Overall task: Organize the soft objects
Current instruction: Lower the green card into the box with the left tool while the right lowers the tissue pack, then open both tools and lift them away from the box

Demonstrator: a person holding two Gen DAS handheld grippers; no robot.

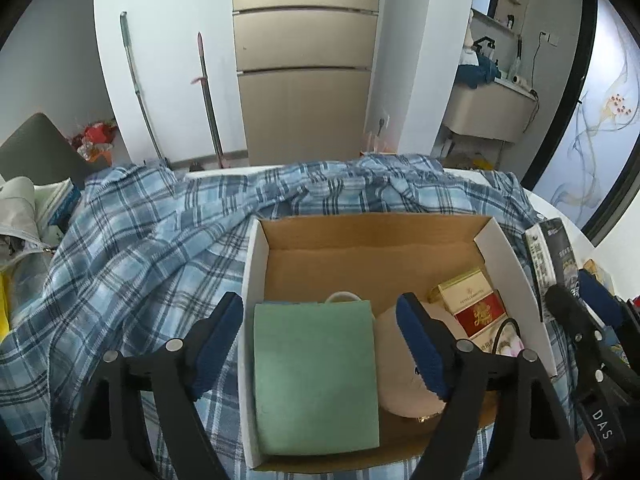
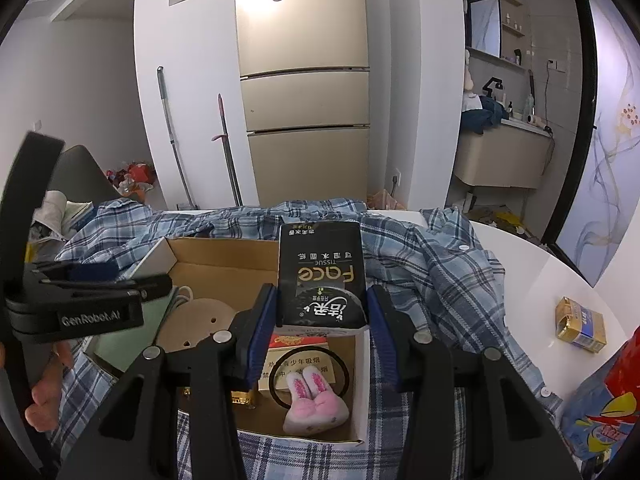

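Note:
An open cardboard box (image 1: 372,236) sits on a blue plaid shirt (image 1: 140,248). In it lie a folded green cloth (image 1: 316,376), a beige cap (image 1: 404,392), a red and gold carton (image 1: 472,304) and a pink bunny hair tie (image 2: 312,400). My left gripper (image 1: 320,340) is open and empty, hovering over the green cloth. My right gripper (image 2: 322,320) is shut on a black tissue pack (image 2: 322,276) and holds it above the box's right side (image 2: 360,360). The pack also shows in the left wrist view (image 1: 548,256).
The shirt covers a white round table (image 2: 532,264). A small gold box (image 2: 580,324) and a colourful snack bag (image 2: 604,428) lie at the right. A grey chair with papers (image 1: 28,200) stands left. A fridge (image 1: 308,60) and mops stand behind.

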